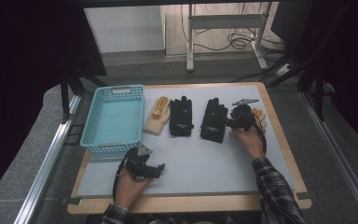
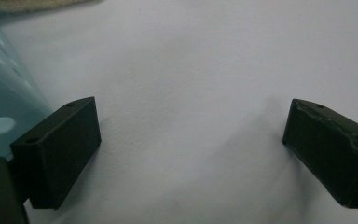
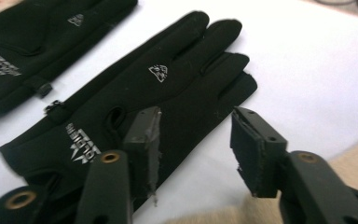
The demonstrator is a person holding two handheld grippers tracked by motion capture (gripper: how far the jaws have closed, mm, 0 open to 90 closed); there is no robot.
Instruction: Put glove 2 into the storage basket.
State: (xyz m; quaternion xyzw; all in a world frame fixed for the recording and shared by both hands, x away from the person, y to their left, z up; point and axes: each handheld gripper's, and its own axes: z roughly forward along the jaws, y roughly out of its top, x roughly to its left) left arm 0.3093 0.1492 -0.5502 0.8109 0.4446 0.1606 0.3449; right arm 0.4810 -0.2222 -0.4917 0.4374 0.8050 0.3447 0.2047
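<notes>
Four gloves point(image 1: 214, 120), pale mat point(image 1: 200, 163), grey floor point(image 1: 37, 140)

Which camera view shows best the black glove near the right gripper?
The right gripper view: the black glove lies close, with its logos clear. The high view shows it small, beside the right gripper. The left gripper view faces bare table.

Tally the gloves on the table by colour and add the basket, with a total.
Black fabric gloves: 2
Cream knit gloves with orange patches: 2, the right one mostly hidden behind the gripper
Turquoise plastic basket: 1
Total: 5
</notes>
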